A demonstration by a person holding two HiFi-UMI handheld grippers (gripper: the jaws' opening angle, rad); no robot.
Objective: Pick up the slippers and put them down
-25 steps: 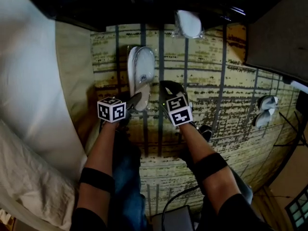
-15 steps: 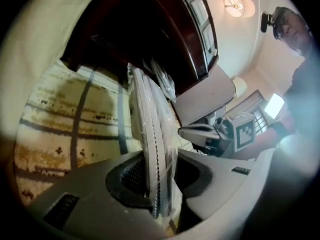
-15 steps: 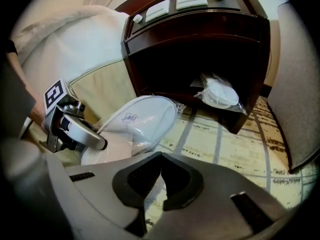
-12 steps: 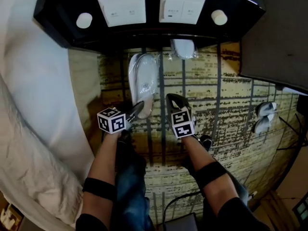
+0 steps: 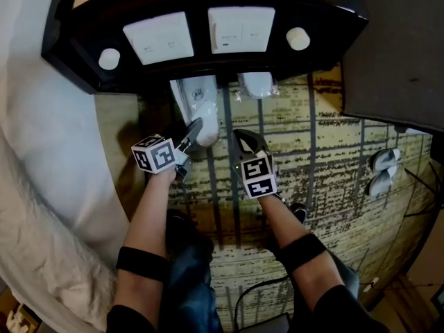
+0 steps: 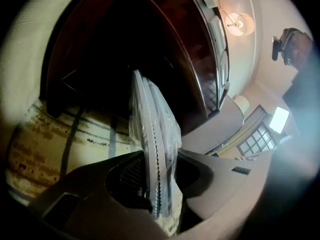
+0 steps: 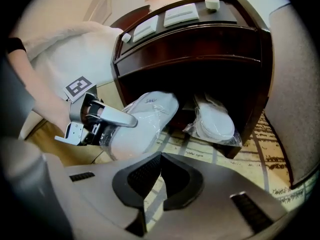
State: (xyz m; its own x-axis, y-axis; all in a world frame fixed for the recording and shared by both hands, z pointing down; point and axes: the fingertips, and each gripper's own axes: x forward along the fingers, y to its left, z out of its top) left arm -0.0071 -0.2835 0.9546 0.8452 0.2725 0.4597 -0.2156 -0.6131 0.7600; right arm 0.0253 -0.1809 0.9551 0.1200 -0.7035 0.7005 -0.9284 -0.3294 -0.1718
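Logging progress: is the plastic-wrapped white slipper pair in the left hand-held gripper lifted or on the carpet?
Lifted: the left hand-held gripper clamps the plastic-wrapped white slipper pair above the striped carpet.

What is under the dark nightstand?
One wrapped slipper pack lies half under the nightstand; the left gripper holds a second pack at the opening. The recess behind is too dark to see.

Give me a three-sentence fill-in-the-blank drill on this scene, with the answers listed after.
1. The left gripper is ____ on the wrapped slippers.
2. The right gripper, its jaws together, holds ____.
3. A second wrapped pair lies ____ the dark nightstand.
Missing words: shut; nothing; under.
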